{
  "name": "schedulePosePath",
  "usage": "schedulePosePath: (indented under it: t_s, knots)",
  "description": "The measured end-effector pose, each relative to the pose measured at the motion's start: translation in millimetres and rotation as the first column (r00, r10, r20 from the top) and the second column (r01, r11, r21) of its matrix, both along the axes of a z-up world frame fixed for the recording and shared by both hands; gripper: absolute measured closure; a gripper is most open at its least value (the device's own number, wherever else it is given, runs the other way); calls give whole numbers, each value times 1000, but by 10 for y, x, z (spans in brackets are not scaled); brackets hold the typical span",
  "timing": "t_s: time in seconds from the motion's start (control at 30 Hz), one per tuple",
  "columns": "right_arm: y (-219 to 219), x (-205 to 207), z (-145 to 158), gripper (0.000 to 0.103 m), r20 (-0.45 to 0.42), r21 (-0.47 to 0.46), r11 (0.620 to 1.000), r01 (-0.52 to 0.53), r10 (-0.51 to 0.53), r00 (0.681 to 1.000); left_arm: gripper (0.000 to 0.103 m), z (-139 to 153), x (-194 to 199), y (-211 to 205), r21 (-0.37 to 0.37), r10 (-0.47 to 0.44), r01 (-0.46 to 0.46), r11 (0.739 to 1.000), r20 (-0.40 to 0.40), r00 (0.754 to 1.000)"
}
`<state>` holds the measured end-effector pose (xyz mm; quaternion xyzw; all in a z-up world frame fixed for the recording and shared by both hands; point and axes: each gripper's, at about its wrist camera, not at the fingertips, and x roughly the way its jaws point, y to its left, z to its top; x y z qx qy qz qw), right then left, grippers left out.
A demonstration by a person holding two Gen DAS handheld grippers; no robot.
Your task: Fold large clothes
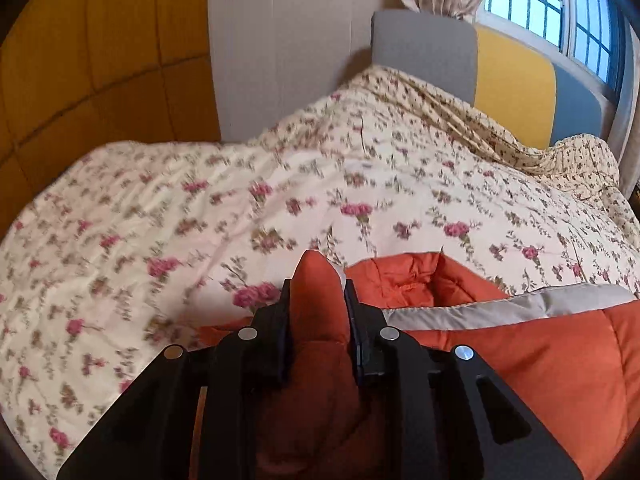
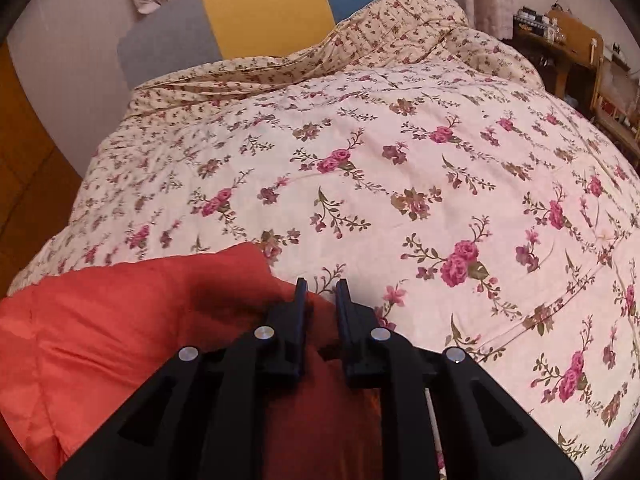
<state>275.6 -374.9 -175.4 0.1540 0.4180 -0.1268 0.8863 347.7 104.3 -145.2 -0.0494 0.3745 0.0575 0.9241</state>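
Observation:
An orange padded jacket [image 1: 540, 356] with a grey lining strip [image 1: 520, 308] lies on a bed with a floral quilt [image 1: 200, 220]. My left gripper [image 1: 318, 284] is shut on a thick fold of the orange jacket, which bulges up between its fingers. In the right wrist view the jacket [image 2: 120, 320] spreads to the lower left on the quilt [image 2: 400, 180]. My right gripper [image 2: 320, 282] is shut on the jacket's edge, the fabric passing between its narrow-set fingers.
A headboard with grey, yellow and blue panels [image 1: 516, 84] stands at the far end, with a bunched floral cover [image 2: 400, 32] against it. A window [image 1: 560, 4] and curtain lie beyond. A wooden wardrobe [image 1: 80, 60] stands left; cluttered wooden shelves [image 2: 580, 60] stand right.

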Motion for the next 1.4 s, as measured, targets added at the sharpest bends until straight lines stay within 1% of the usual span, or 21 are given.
schedulePosePath:
  t_s: [0.17,0.3,0.37,0.4,0.43,0.47,0.5,0.57,0.63,0.67,0.73,0.8,0.87,0.9,0.97,1.03,1.1,1.17,1.3,1.37,1.4]
  knots:
    - [112,63,-47,91,-24,-98,995,28,-31,999,79,-129,84,30,-47,-2,1,999,-33,999]
    - [147,109,-75,91,-33,-141,989,42,-47,998,77,-121,66,20,-45,4,-5,999,-37,999]
    - [136,101,-82,90,-32,-139,989,43,-48,998,70,-54,22,-6,-20,14,-15,1000,-44,999]
    - [145,107,-84,89,-33,-139,989,42,-47,998,57,32,-61,-22,7,30,-30,1000,-42,999]
    - [148,104,-84,89,-32,-139,989,43,-48,998,35,107,-143,-23,21,55,-55,998,-31,998]
    - [141,103,-84,89,-31,-140,989,43,-48,998,23,241,-304,-16,17,104,-104,994,10,995]
    - [140,100,-86,89,-31,-141,989,44,-48,998,11,376,-481,-13,-14,136,-136,991,70,988]
    - [135,98,-87,88,-30,-140,989,44,-49,998,11,631,-890,-90,-84,172,-158,984,204,964]
    - [132,98,-87,88,-29,-137,990,44,-49,998,11,781,-1210,-245,-131,162,-132,983,264,951]
    - [136,100,-88,88,-30,-139,989,44,-49,998,11,838,-1407,-399,-158,126,-81,984,297,946]
    - [131,97,-91,88,-28,-138,989,45,-49,998,11,867,-1565,-674,-142,38,8,990,316,948]
    - [132,97,-84,88,-27,-136,990,46,-50,998,11,824,-1559,-1087,-35,-119,134,990,279,953]
    - [132,96,-76,87,-25,-134,990,48,-51,998,16,726,-1437,-1363,61,-202,193,979,223,954]
    - [134,92,-73,87,-24,-134,990,49,-53,998,22,686,-1379,-1436,85,-218,205,975,206,954]
    - [127,85,-73,87,-23,-131,990,51,-54,998,22,558,-1128,-1566,144,-235,214,966,145,961]
    - [125,83,-76,87,-23,-129,990,53,-56,998,22,466,-876,-1633,157,-253,239,958,76,964]
    - [116,82,-82,87,-24,-124,991,57,-60,998,22,434,-663,-1627,140,-265,257,956,41,963]
    - [100,80,-83,87,-22,-113,992,62,-65,998,21,322,-470,-1628,116,-308,306,945,6,951]
    - [26,46,-76,86,-1,-62,996,71,-71,997,20,158,-468,-1606,76,-337,333,940,49,940]
    - [7,17,-53,82,13,-40,997,67,-67,998,20,117,-517,-1606,81,-335,329,941,70,940]
    - [-4,-7,-19,75,25,-23,998,57,-57,998,20,121,-525,-1603,76,-335,330,941,67,940]
